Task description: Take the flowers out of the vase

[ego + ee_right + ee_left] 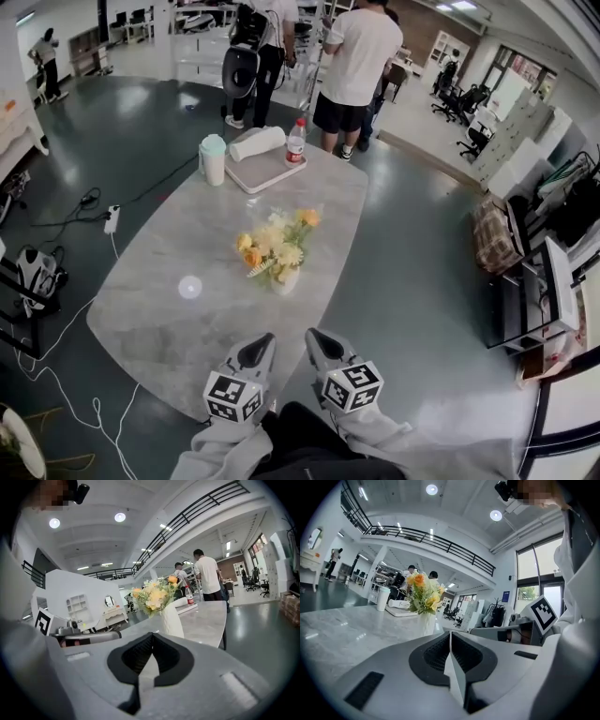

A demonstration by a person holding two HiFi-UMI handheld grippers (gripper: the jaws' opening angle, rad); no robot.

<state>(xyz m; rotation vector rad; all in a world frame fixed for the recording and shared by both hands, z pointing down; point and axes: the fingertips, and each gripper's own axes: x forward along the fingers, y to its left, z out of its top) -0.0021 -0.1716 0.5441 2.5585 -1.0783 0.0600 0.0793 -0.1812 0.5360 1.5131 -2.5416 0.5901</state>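
We see yellow, orange and cream flowers point(277, 242) bunched in a small white vase point(285, 279) (standing upright) mid-table, nearer the right edge of the grey marble table point(159, 319). At the far edge sit a tray point(267, 173), a pale cup point(214, 159) and a bottle point(296, 142). At the near edge, our left gripper point(257, 350) and right gripper point(323, 344) both have their jaws pressed together with nothing in them, and only bare tabletop lies between them and the vase.

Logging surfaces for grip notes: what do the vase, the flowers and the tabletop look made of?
Vase: white, smooth, opaque, likely glazed ceramic, plastic possible. Flowers: yellow and orange blooms, green sprigs; real or artificial can't be told. Tabletop: grey veined marble look, polished, reflecting light; stone or laminate stays open.
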